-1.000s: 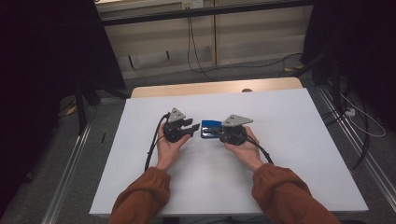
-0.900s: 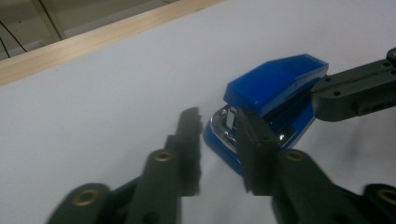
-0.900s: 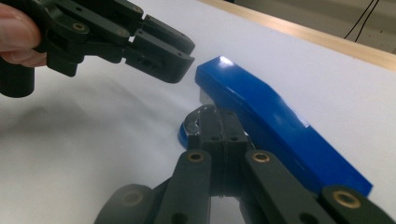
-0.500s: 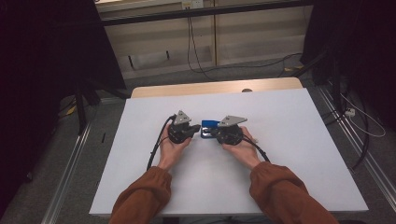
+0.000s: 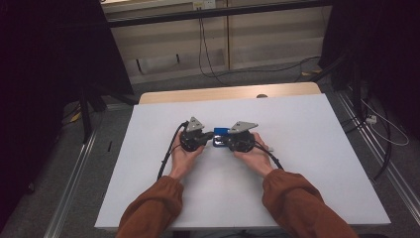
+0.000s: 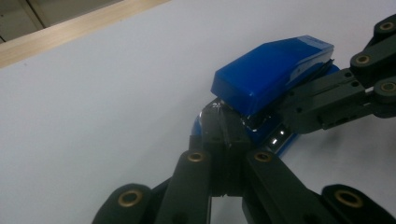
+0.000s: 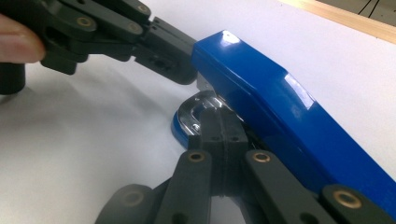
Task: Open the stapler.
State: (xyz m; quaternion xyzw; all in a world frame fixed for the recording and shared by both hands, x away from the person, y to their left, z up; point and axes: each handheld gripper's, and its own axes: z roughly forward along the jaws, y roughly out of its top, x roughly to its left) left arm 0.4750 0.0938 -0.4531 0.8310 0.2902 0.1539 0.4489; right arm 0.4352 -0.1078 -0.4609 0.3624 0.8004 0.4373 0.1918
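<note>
A blue stapler (image 5: 221,132) lies mid-table between my two grippers. My left gripper (image 5: 210,139) comes at it from the left, jaws shut together. In the left gripper view its closed tips (image 6: 224,128) rest against the metal front of the stapler (image 6: 271,70), under the blue top. My right gripper (image 5: 224,142) comes from the right, also shut. In the right gripper view its joined tips (image 7: 219,119) poke into the gap between the stapler's top (image 7: 280,107) and base. The left gripper (image 7: 180,63) touches the stapler's nose there.
The white table (image 5: 297,198) has a wooden strip (image 5: 228,93) along its far edge. Both forearms in rust sleeves (image 5: 153,208) come in from the bottom. Metal rails and cables (image 5: 376,129) run on the floor on both sides.
Both hands have drawn closer together around the stapler. The left gripper's jaws have come together at the stapler's front end.
</note>
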